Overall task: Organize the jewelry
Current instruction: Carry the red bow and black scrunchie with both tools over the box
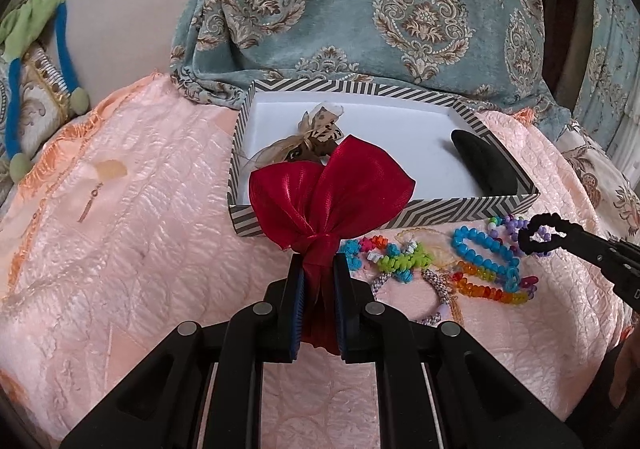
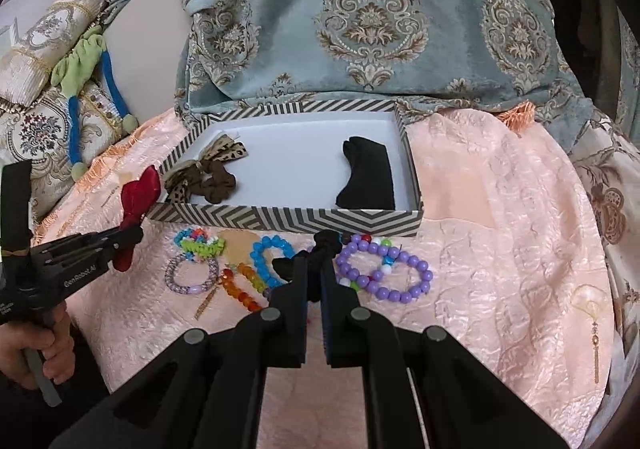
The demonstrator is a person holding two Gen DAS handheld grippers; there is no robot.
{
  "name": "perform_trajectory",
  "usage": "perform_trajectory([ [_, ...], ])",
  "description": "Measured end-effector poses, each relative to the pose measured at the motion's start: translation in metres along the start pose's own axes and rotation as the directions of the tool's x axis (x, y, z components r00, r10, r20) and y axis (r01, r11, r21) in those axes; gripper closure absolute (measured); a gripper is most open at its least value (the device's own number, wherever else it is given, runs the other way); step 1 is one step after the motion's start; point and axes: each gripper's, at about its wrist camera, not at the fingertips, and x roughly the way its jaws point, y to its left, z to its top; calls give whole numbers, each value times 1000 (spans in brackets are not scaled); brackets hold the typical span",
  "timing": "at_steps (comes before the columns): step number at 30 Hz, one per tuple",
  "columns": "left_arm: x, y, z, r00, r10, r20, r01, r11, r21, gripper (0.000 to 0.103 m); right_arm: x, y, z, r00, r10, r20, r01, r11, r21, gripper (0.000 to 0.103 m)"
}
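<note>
A: Red ribbon bow (image 1: 328, 189)?
B: Clamped in left tongs (image 1: 317, 269), held just in front of striped box (image 1: 440, 209).
A: Right tongs (image 2: 316, 269)?
B: Clenched on black scrunchie (image 2: 326, 239), above beaded bracelets (image 2: 384, 273) on pink bedspread (image 2: 500, 249).
A: In box?
B: Leopard-print scrunchie (image 2: 208, 173), black cloth item (image 2: 368, 173).

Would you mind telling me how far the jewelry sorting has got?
Done: a leopard-print bow and black item lie in the striped box. In hand: left gripper clamps a red bow; right gripper a black scrunchie. Left: beaded bracelets on the pink cloth.
</note>
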Motion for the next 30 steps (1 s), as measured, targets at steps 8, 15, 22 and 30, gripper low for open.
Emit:
perform_trajectory([
  [8,0,0,0,1000,2,0,-2,1000,1,103,1,4,-1,1000,-29,-3,29,999,-26,98],
  [15,0,1,0,1000,3,1,-3,1000,4,103,1,4,-1,999,-39,-3,39,999,-28,97],
  [22,-2,1,1,1000,0,7,0,1000,5,103,1,4,-1,999,-39,-1,39,999,-28,97],
  [30,-12,-4,19,998,-33,59,33,999,1,103,-6,-4,17,996,-51,72,50,999,13,97],
])
